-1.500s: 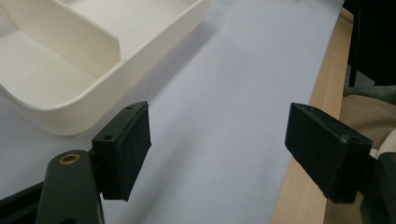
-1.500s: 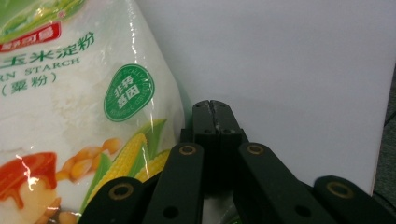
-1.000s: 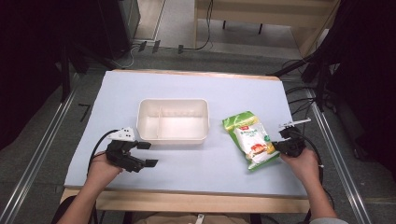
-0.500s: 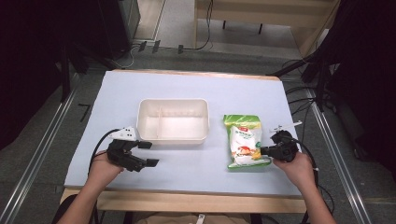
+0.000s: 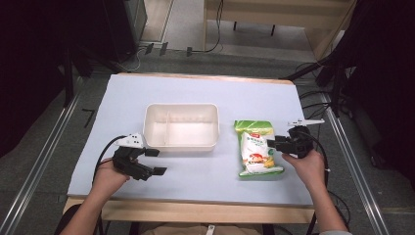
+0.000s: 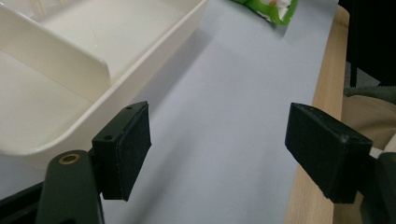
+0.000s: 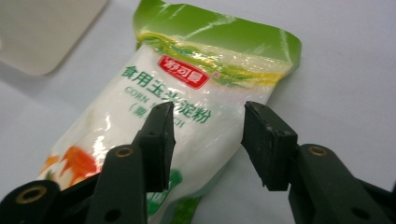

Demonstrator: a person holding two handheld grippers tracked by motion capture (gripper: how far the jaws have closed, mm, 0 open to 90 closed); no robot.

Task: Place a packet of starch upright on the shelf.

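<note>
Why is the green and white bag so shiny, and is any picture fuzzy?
In the right gripper view, the bag has white glare streaks across its plastic, and the right claw looks soft, being so close. In the left gripper view, the left claw casts a faint shadow on the table. The high view is evenly lit, with dark edges.

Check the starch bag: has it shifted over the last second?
Yes. The starch bag has turned from slanted to roughly parallel with the white tray, its lower end swinging toward it.
</note>
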